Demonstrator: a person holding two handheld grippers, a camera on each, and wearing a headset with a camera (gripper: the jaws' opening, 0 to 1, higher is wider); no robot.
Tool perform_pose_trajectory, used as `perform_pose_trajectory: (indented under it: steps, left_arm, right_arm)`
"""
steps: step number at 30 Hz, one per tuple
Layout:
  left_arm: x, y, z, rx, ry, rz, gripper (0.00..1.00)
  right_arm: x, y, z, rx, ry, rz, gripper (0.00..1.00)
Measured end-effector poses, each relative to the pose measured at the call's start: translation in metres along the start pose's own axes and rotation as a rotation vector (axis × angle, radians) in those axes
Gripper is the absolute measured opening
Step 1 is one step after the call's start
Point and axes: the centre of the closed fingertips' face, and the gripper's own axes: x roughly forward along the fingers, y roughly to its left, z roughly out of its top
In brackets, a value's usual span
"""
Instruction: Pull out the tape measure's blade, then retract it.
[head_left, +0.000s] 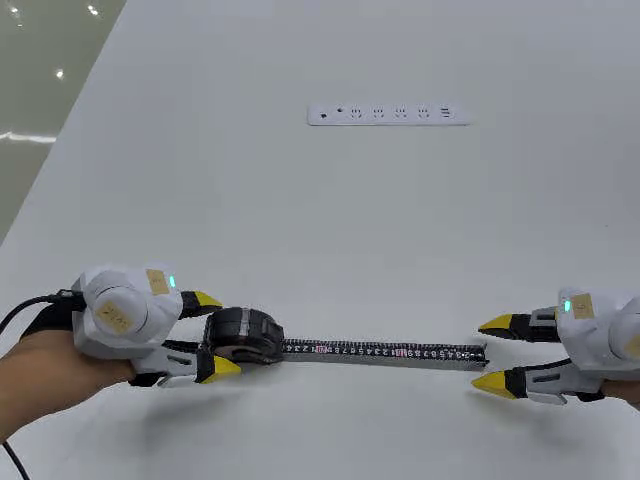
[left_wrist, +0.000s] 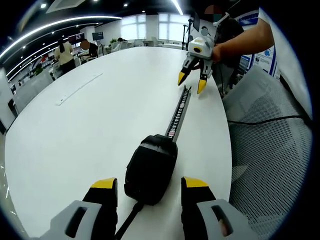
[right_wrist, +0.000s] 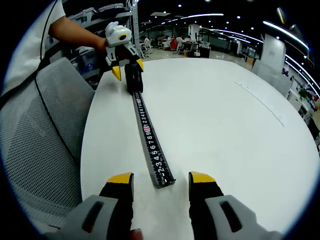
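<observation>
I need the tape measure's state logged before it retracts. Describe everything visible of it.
The tape measure has a rounded black case, plastic by its look. It lies on the white table between the left claw's open jaws, and contact is unclear. A dark cord trails from its rear. Its blade, dark with white and red numerals, is out and lies flat and straight on the table. The blade's tip sits between the right claw's open jaws, ungripped.

My left gripper (head_left: 219, 333) and my right gripper (head_left: 495, 353) face each other tip to tip, well apart — both with jaws spread wide, my left forearm (head_left: 40, 375) behind its gripper.
</observation>
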Motion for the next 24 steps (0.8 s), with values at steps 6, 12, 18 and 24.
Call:
perform_pose_trajectory:
  steps: [6, 12, 18, 24]
  left_arm:
    - [-0.005, 0.002, -0.001, -0.084, -0.026, 0.033, 0.52]
    - [-0.012, 0.001, 0.002, -0.143, -0.059, 0.061, 0.57]
    - [-0.017, 0.001, 0.002, -0.212, -0.086, 0.095, 0.62]
    - [-0.021, -0.003, -0.002, -0.273, -0.1, 0.112, 0.69]
  right_arm:
    - [-0.003, -0.001, 0.002, 0.019, -0.019, -0.028, 0.51]
    - [-0.008, 0.0, 0.005, 0.047, -0.036, -0.061, 0.54]
    - [-0.012, 0.002, 0.006, 0.069, -0.047, -0.093, 0.58]
    - [-0.014, 0.004, 0.007, 0.148, -0.062, -0.121, 0.67]
